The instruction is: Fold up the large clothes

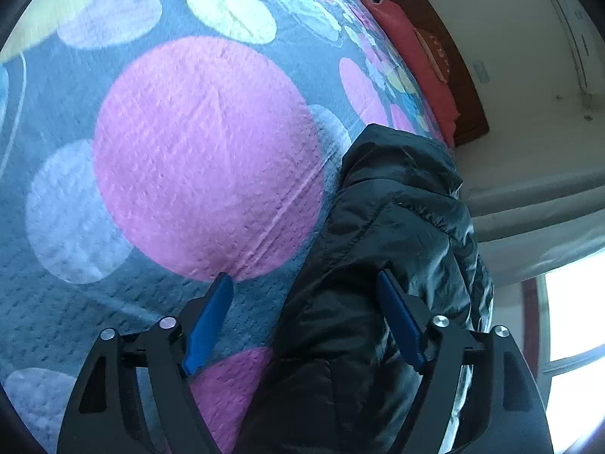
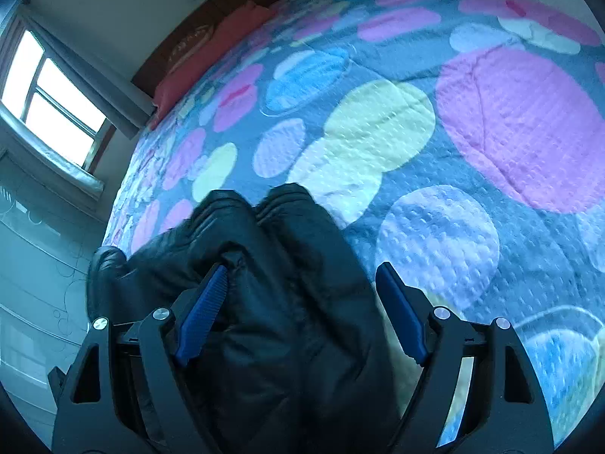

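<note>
Black puffer jacket (image 2: 272, 302) lies bunched on the bed's spotted quilt (image 2: 435, 227), near the quilt's window-side edge, long axis running away from both cameras toward the red pillow (image 2: 204, 60). Right gripper (image 2: 302, 302): jaws wide, astride the jacket, left pad touching a seam, no clamp. Left gripper (image 1: 306, 310): jaws wide, nothing held; jacket edge (image 1: 378, 265) sits between its pads, offset right. Judgement: both are equally near; right sits more squarely over the bulk.

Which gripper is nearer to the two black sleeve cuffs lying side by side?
Right. The right gripper hangs open just behind the cuffs; the left gripper is over another part of the jacket, cuffs unseen.
</note>
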{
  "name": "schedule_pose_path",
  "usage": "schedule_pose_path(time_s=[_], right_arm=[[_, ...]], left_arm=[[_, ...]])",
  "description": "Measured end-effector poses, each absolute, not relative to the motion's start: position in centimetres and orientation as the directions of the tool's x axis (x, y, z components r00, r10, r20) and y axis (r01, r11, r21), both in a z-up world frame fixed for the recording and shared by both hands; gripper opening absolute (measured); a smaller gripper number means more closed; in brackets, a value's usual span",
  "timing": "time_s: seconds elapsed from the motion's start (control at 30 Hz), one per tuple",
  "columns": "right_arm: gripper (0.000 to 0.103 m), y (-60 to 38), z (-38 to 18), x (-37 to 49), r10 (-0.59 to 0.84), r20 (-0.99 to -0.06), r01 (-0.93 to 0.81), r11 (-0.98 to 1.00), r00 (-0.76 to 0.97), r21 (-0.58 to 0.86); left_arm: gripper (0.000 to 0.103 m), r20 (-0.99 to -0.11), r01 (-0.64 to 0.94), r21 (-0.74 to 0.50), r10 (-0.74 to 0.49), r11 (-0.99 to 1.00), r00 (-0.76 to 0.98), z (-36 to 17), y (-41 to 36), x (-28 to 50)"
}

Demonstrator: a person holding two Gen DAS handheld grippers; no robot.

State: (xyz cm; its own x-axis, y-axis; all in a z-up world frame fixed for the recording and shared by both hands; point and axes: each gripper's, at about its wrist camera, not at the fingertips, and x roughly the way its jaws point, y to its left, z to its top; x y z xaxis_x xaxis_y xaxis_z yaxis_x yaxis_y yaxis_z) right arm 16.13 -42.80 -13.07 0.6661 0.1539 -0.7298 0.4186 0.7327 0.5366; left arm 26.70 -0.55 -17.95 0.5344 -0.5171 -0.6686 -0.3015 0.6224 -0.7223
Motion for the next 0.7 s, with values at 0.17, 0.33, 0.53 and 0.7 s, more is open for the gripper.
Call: schedule_pose_path(time_s=[0.17,0.33,0.53,0.7], right_arm=[[0.09,-43.3,-14.3,15.5,0.19,-0.702,0.391,0.718,0.686,0.576],[0.09,-43.9,-13.8,14.3,0.167,-0.664,0.383,0.704,0.729,0.598],[0.09,-44.0,-13.9,14.0,0.145,-0.661,0.393,0.704,0.736,0.592],[0.09,-45.2,-12.9,12.2,0.068,-0.612,0.417,0.671,0.788,0.613]], left_arm=[[0.083,-0.651,-0.25,-0.734,-0.55,0.631,0.523,-17.9,-0.8,27.1],[0.083,-0.638,-0.219,-0.739,-0.555,0.638,0.534,-17.7,-0.4,26.5],[0.083,-0.651,-0.174,-0.706,-0.532,0.686,0.541,-17.7,-0.6,26.5],[0.083,-0.642,-0.169,-0.717,-0.546,0.677,0.538,-17.7,-0.3,26.5]])
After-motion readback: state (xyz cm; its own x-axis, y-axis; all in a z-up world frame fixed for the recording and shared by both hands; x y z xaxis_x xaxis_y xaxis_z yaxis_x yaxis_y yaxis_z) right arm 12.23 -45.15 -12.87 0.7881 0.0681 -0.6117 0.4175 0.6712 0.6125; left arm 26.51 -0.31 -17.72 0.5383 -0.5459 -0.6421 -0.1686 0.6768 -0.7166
